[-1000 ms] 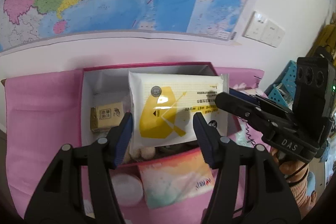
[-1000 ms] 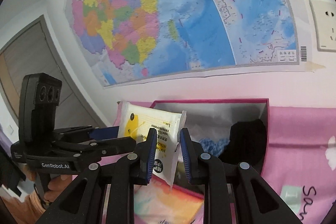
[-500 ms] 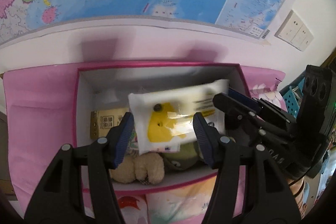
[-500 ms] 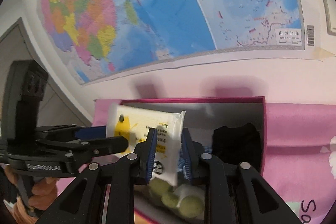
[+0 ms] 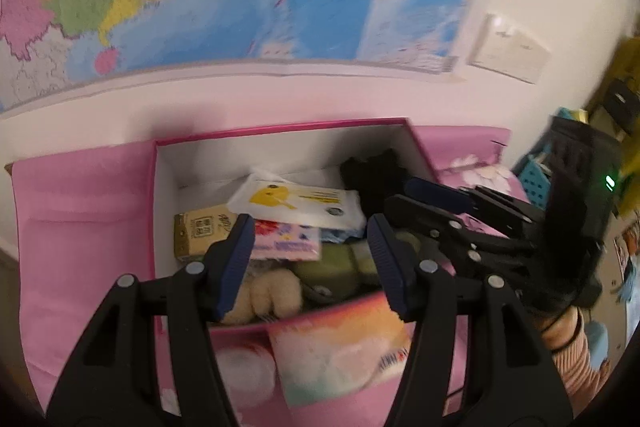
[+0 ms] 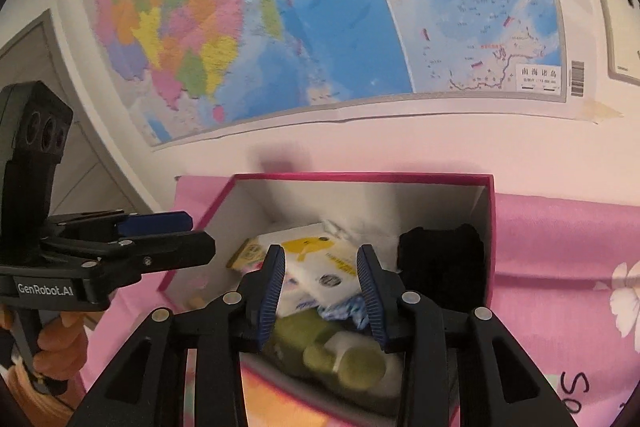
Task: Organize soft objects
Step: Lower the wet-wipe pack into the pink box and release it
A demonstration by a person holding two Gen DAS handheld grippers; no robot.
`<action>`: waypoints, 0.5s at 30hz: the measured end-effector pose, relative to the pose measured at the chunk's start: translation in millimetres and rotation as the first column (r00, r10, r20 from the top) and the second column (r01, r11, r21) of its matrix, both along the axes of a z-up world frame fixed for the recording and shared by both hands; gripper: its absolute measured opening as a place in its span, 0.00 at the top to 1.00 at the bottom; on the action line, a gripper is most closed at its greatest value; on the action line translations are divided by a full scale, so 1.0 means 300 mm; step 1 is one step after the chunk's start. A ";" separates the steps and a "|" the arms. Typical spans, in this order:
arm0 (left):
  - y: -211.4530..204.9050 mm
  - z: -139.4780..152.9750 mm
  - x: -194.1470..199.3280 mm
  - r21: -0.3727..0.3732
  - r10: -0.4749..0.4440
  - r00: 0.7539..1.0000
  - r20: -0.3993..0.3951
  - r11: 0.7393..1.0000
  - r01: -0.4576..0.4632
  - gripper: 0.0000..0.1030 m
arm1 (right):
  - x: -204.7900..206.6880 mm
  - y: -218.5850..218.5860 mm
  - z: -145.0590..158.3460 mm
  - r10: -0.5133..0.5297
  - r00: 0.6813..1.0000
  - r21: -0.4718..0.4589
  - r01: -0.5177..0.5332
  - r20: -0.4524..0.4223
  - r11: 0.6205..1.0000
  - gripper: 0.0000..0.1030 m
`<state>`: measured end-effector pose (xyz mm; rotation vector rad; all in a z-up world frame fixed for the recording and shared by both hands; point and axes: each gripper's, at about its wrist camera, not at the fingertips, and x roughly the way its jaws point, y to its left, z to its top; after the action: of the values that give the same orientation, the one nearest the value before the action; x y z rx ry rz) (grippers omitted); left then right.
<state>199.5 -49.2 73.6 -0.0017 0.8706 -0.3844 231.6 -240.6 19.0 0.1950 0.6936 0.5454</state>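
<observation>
Your right gripper (image 6: 321,291) has just been opening, and its jaws now stand apart over the box (image 6: 360,179) with nothing pinched between them. The tissue pack (image 6: 320,259), white with a yellow print, lies free inside the box, resting on the pile there, its far end toward the back wall. From the right wrist view it sits beyond and below your fingertips, not touching either pad.

Your left gripper (image 5: 310,263) hangs open too, jaws wide, empty, pointing down at the near side of the box. In its view the tissue pack (image 5: 298,201) lies tilted across a floral packet (image 5: 286,241), with a tan carton (image 5: 198,231) to its left. A black cloth (image 5: 372,175) is bunched in the back right corner. Nearer you sit a green plush (image 5: 340,267) and a cream plush (image 5: 264,297).

Outside the box, against its near wall, lies a pastel packet (image 5: 340,347) on the pink cloth (image 5: 80,227); motion blur makes its print hard to read, so it may be another tissue pack. A map (image 6: 320,7) covers the wall behind.
</observation>
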 end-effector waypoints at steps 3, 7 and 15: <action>0.009 0.032 -0.100 -0.026 -0.050 0.997 0.058 0.998 0.051 0.41 | -0.063 -0.009 0.023 0.036 0.999 0.024 -0.036 0.018 0.999 0.62; 0.033 0.054 -0.268 -0.047 -0.116 0.984 0.138 0.991 0.123 0.41 | -0.171 -0.027 0.053 0.086 0.995 0.051 -0.089 0.047 0.995 0.58; 0.040 -0.051 -0.470 -0.049 -0.220 0.969 0.112 0.973 0.227 0.41 | -0.406 -0.080 0.047 0.174 0.983 0.074 -0.177 0.055 0.981 0.54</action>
<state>58.6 -37.3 58.2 0.0601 0.7553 -0.6175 109.9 -264.5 33.0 0.1941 0.6459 0.7448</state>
